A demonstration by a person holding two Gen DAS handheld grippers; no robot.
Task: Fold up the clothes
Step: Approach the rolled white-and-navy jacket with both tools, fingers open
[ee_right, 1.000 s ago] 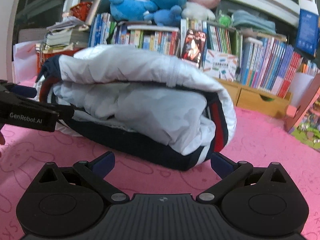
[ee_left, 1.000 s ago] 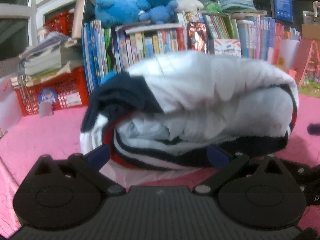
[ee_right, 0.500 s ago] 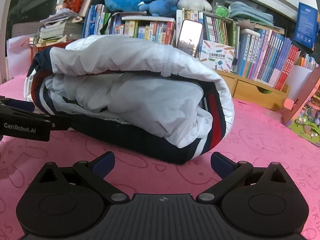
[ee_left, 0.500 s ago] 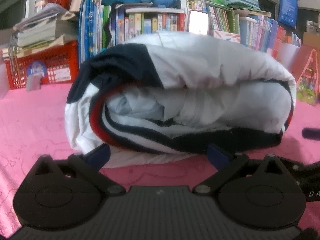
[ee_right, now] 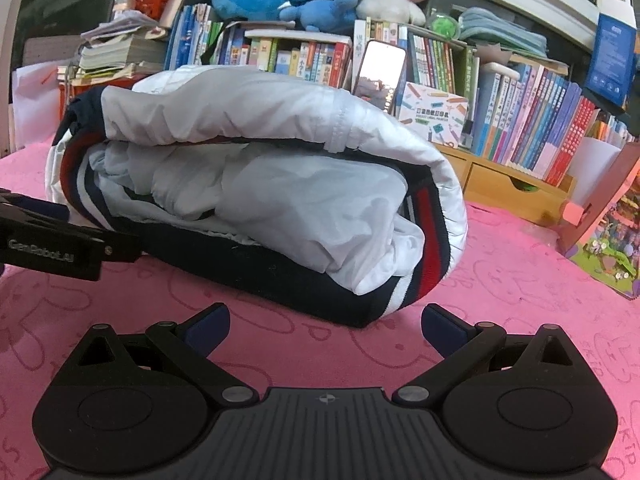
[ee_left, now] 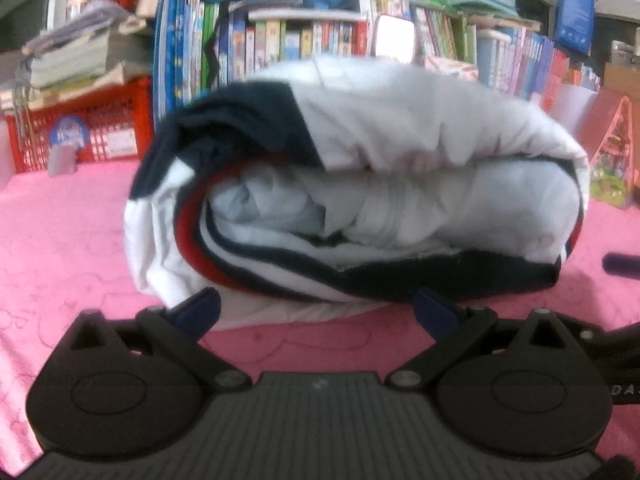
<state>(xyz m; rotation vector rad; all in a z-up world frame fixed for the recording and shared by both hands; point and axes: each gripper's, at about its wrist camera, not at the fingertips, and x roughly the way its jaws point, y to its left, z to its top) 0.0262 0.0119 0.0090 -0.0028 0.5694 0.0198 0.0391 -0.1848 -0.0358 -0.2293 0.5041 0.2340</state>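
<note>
- Two grippers face you across the folded jacket (ee_left: 360,184). Your left gripper (ee_left: 316,310) has its jaws spread wide and released; nothing sits between them.
- Your left gripper's blue fingertips (ee_left: 200,308) lie just at the jacket's lower front edge; whether they touch the fabric cannot be told.
- Your right gripper (ee_right: 326,326) also has its jaws spread wide and empty, a little clear of the jacket's near edge, over the pink cover (ee_right: 520,300).
- The jacket lies as a thick folded bundle on the pink cover, in front of the bookshelf (ee_right: 520,120).
- Its outer shell is white, thin and crinkled; the ribbed hem carries navy, red and white bands.
- The pink cover has a towel-like pile with faint rabbit outlines.
</note>
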